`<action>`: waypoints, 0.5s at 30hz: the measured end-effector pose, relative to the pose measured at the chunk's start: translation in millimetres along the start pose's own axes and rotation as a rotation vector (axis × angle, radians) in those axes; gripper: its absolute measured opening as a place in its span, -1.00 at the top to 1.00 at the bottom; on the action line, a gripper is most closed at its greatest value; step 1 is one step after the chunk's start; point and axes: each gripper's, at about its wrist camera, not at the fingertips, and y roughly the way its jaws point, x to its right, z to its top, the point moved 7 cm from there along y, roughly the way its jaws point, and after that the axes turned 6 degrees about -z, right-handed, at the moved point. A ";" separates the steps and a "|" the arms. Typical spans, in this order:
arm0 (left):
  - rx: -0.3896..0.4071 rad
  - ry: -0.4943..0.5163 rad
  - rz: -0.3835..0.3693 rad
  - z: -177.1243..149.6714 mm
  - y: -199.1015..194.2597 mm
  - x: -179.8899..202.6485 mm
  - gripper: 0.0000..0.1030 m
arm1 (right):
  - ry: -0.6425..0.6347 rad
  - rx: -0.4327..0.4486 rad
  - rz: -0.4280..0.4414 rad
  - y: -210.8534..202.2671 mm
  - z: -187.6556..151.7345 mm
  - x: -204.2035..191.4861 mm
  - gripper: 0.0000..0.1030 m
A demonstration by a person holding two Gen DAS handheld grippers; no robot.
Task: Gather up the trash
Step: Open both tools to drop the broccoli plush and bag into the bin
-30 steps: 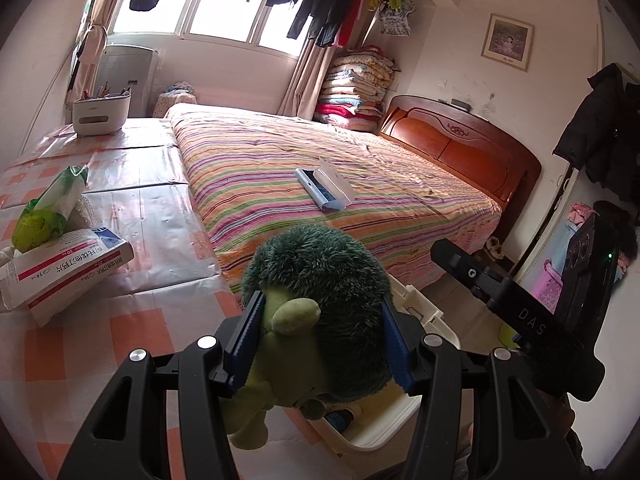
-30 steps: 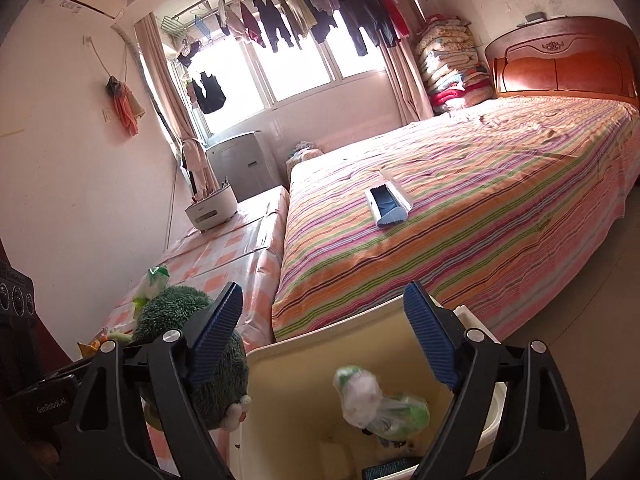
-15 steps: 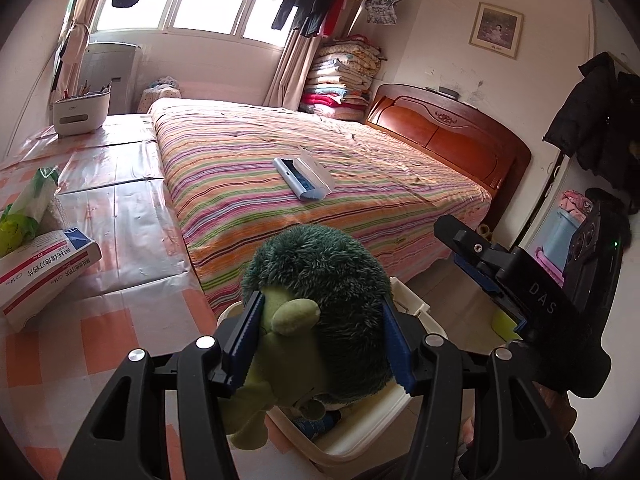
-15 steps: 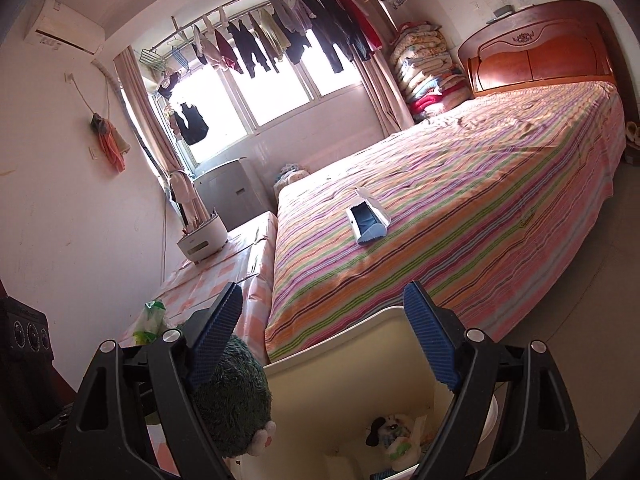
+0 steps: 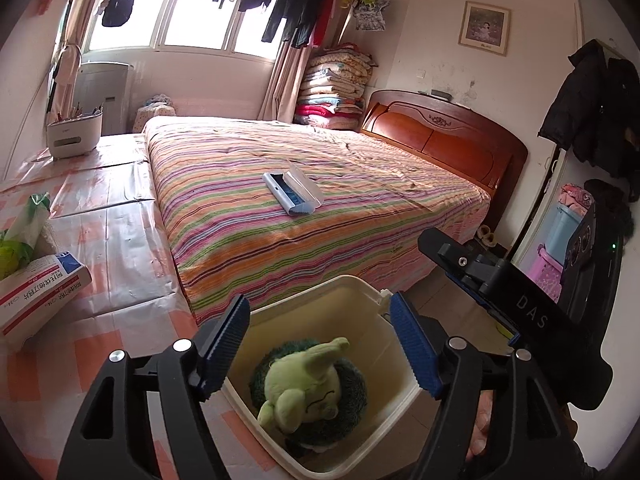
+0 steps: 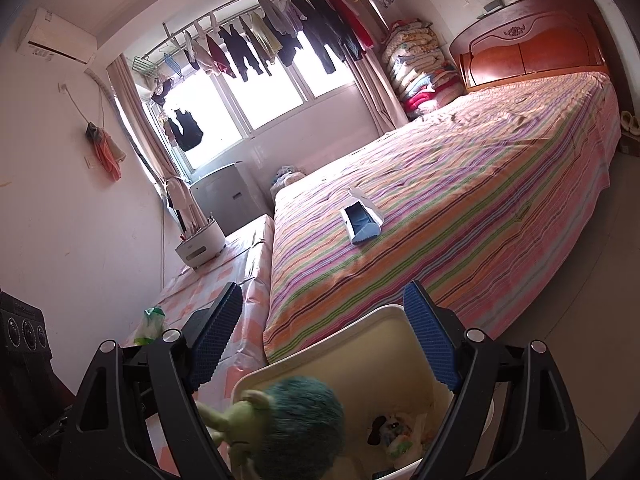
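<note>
Bed under striped cover; wooden headboard at far end. Open blue-and-white case lying mid-bed. Folded quilts stacked by window. Laundry hung on rail above. White caddy on checked desk.

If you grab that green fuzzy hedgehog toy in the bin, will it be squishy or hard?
Probably squishy: the plush hedgehog looks stuffed, with fuzzy fur and floppy limbs. It likely weighs little for its size, and shouldn't break. Its round back might let it roll a bit inside the bin.
</note>
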 end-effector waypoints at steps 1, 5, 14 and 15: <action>0.010 0.005 0.008 1.1 -2.2 0.2 -0.55 | 0.000 -0.001 0.001 0.3 -0.2 -0.1 -0.59; 0.022 -0.008 0.037 4.5 -9.8 -6.2 -0.65 | 0.000 -0.008 0.007 0.9 -1.1 -1.7 -0.59; 0.060 -0.084 0.121 12.1 -35.2 -46.3 -0.67 | -0.028 -0.036 0.030 7.6 -7.4 -17.7 -0.61; 0.065 -0.099 0.129 12.4 -37.9 -51.6 -0.67 | -0.031 -0.038 0.032 8.4 -8.3 -19.5 -0.61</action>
